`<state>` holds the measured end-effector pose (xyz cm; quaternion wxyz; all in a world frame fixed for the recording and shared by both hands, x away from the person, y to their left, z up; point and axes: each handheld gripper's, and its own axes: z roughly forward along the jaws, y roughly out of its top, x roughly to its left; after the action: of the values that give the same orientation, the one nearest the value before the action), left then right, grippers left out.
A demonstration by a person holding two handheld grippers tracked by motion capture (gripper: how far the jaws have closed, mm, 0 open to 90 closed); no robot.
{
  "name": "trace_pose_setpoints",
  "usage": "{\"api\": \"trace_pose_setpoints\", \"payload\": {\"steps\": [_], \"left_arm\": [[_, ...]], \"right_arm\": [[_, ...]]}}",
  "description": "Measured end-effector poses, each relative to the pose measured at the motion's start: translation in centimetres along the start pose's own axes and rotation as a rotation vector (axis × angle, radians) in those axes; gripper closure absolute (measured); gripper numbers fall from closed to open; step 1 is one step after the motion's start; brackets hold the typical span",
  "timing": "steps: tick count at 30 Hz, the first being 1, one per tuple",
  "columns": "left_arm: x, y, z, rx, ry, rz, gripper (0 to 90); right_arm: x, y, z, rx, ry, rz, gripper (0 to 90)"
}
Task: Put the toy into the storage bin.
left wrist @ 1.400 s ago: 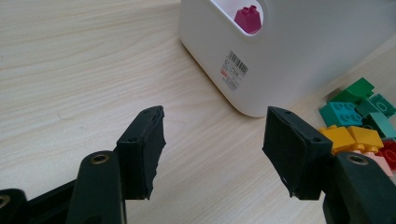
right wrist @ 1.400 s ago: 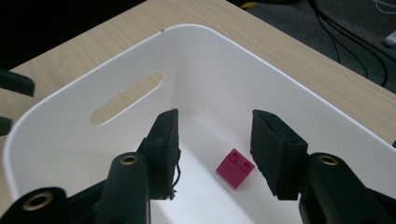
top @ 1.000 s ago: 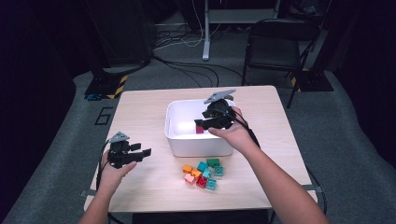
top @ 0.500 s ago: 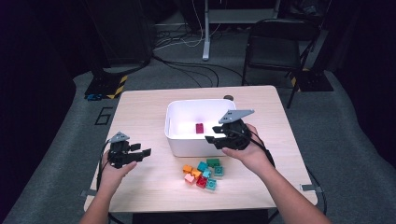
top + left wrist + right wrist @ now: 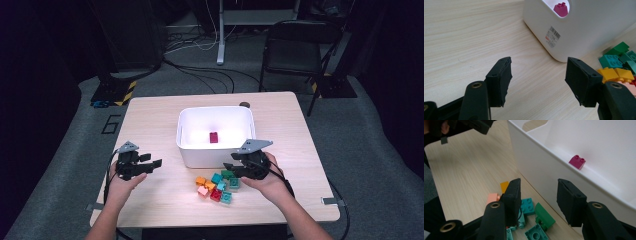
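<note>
A white bin (image 5: 192,150) stands mid-table with one magenta brick (image 5: 214,137) on its floor. In front of it lies a pile of small bricks (image 5: 216,186) in teal, green, orange, pink and red. My right gripper (image 5: 231,170) hovers low over the pile's back edge, just in front of the bin. In the right gripper view its jaws (image 5: 539,183) stand apart above a green brick (image 5: 544,218) and a teal brick (image 5: 527,206); they have just closed slightly and grip nothing. My left gripper (image 5: 152,161) stays left of the bin, open and empty (image 5: 539,62).
The wooden table (image 5: 150,120) has bare surface left of and behind the bin. A small dark object (image 5: 244,105) sits behind the bin's back right corner. A black folding chair (image 5: 295,50) and floor cables lie beyond the far edge.
My right gripper left the inside of the bin, came back over its front wall and sank toward the brick pile. The magenta brick stays in the bin. The left gripper has not moved.
</note>
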<state>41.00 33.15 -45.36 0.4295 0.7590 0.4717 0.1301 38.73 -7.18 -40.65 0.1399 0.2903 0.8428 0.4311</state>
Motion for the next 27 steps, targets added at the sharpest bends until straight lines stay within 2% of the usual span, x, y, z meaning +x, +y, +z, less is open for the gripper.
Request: {"api": "trace_pose_setpoints", "payload": {"steps": [13, 20, 27], "left_arm": [[0.0, 0.0, 0.0, 0.002, 0.003, 0.002, 37.2], [0.0, 0.0, 0.0, 0.009, 0.005, 0.010, 37.2], [0.0, 0.0, -0.1, 0.005, 0.003, 0.008, 37.2]], "right_arm": [[-0.9, -3.9, 3.4, 0.045, -0.003, 0.033, 54.4], [-1.2, -5.0, 4.4, 0.052, -0.012, 0.037, 53.3], [-1.5, -5.6, 5.3, 0.083, -0.020, 0.033, 51.7]]}}
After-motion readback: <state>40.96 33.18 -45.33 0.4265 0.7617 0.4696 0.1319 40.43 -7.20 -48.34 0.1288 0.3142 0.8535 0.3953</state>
